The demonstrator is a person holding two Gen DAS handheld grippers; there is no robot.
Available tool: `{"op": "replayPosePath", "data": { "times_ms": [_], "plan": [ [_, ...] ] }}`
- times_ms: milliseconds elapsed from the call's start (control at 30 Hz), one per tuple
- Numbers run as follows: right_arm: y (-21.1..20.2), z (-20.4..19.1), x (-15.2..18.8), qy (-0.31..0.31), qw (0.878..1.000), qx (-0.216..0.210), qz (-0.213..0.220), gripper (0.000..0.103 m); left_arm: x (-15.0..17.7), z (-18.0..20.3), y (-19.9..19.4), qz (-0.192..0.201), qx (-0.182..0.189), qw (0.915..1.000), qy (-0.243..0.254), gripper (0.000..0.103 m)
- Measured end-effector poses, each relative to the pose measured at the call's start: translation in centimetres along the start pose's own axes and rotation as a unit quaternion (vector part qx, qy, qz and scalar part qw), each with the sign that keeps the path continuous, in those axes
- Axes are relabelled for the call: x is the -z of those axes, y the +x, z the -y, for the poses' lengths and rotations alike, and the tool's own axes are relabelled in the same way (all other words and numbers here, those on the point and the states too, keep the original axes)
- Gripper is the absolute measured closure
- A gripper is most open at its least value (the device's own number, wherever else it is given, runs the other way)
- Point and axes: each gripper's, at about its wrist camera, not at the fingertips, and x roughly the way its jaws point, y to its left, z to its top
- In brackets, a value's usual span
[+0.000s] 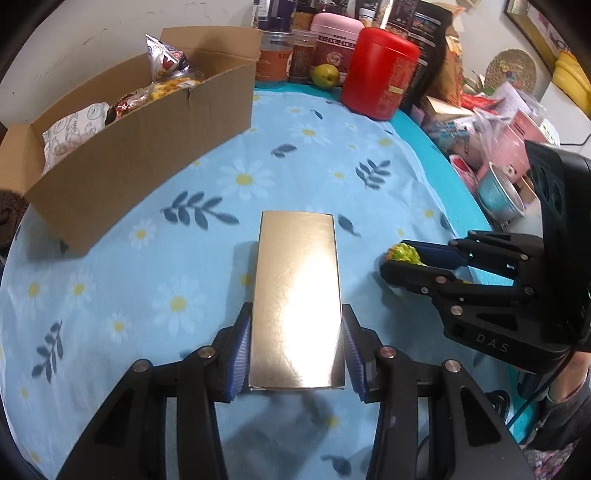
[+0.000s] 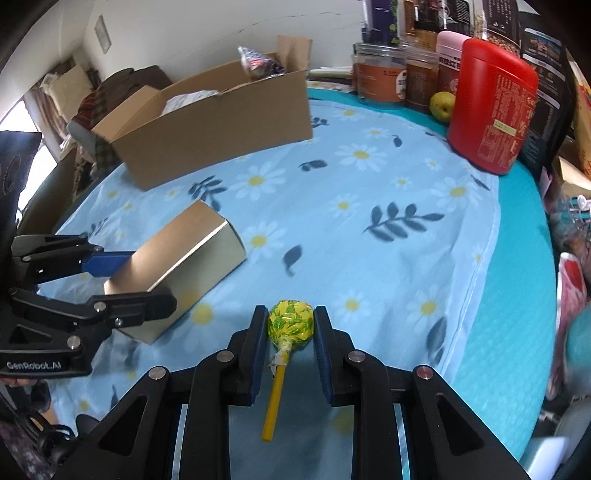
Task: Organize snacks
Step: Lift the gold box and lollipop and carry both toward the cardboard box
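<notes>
Gold card shines on the long box that the left gripper clamps by its two long sides, blue pads pressed flat against it. In the right wrist view this box is tilted, its far end raised off the cloth and a shadow under it. The right gripper is closed on a lollipop: its pads pinch the round head in yellow and green wrapper, and the yellow stick points back between the fingers toward the camera. Both grippers hang side by side over a blue tablecloth printed with white daisies and dark leaves, the lollipop just right of the gold box.

Further back on the left stands an open cardboard box with its flaps up. Several snack packets already lie in it, one white, one yellow, and one standing upright at the far end. Behind the cloth, at the table's back edge, a red canister stands beside a green pear, a pink-lidded jar and dark bags. A sleeve shows at the lower right of the left wrist view.
</notes>
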Motion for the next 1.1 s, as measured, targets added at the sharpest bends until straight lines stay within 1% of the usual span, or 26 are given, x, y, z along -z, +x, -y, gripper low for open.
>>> {"op": "replayPosePath", "data": {
  "times_ms": [133, 267, 333, 400, 433, 467, 500, 533, 667, 767, 833, 900, 1000, 1100],
  "plan": [
    [-0.4, -1.1, 0.9, -0.012, 1.0, -0.008, -0.005, 0.079, 1.2, 0.5, -0.6, -0.003, 0.001, 1.0, 0.001, 0.059],
    [-0.5, -1.9, 1.7, -0.024, 1.0, -0.009, -0.012, 0.079, 1.6, 1.0, -0.4, -0.002, -0.011, 0.9999, 0.005, 0.058],
    [-0.5, -2.1, 2.0, -0.029, 1.0, -0.003, -0.011, 0.079, 1.6, 0.9, 0.1, -0.01, -0.015, 0.9998, 0.003, 0.056],
    [-0.6, -2.1, 2.0, -0.029, 1.0, 0.0, -0.011, 0.079, 1.5, 0.6, 1.1, -0.032, -0.019, 0.9993, -0.008, 0.055],
    [-0.6, -2.2, 2.0, -0.028, 1.0, 0.002, -0.01, 0.079, 1.5, 0.7, 1.0, -0.015, -0.024, 0.9996, -0.005, 0.054],
    [-0.7, -2.2, 2.1, -0.027, 1.0, 0.005, -0.009, 0.079, 1.5, 0.8, 1.0, -0.01, -0.03, 0.9995, -0.003, 0.053],
    [-0.7, -2.2, 2.1, -0.027, 1.0, 0.008, -0.009, 0.078, 1.4, 0.9, 1.4, -0.017, -0.036, 0.9992, -0.001, 0.053],
    [-0.7, -2.2, 2.2, -0.028, 1.0, 0.011, -0.008, 0.078, 1.4, 1.1, 1.4, -0.009, -0.04, 0.9991, 0.003, 0.053],
    [-0.7, -2.6, 2.4, -0.04, 0.999, 0.024, -0.005, 0.078, 1.3, 1.5, 1.8, -0.001, -0.055, 0.9984, 0.009, 0.053],
    [-0.7, -2.8, 2.5, -0.047, 0.998, 0.031, -0.004, 0.078, 1.2, 1.1, 1.9, 0.01, -0.047, 0.9989, -0.001, 0.053],
    [-0.6, -2.9, 2.6, -0.047, 0.998, 0.033, -0.002, 0.078, 1.1, 0.9, 1.8, 0.014, -0.042, 0.999, -0.008, 0.056],
    [-0.7, -2.8, 2.7, -0.046, 0.998, 0.034, 0.0, 0.079, 1.1, 0.7, 1.6, 0.014, -0.045, 0.9988, -0.01, 0.058],
    [-0.8, -2.7, 2.6, -0.038, 0.999, 0.028, -0.001, 0.079, 1.2, 0.7, 1.3, 0.013, -0.036, 0.9991, -0.015, 0.058],
    [-1.1, -2.6, 2.6, -0.029, 1.0, 0.009, -0.006, 0.079, 1.6, 1.0, 0.7, 0.013, -0.026, 0.9995, -0.015, 0.059]
  ]
}}
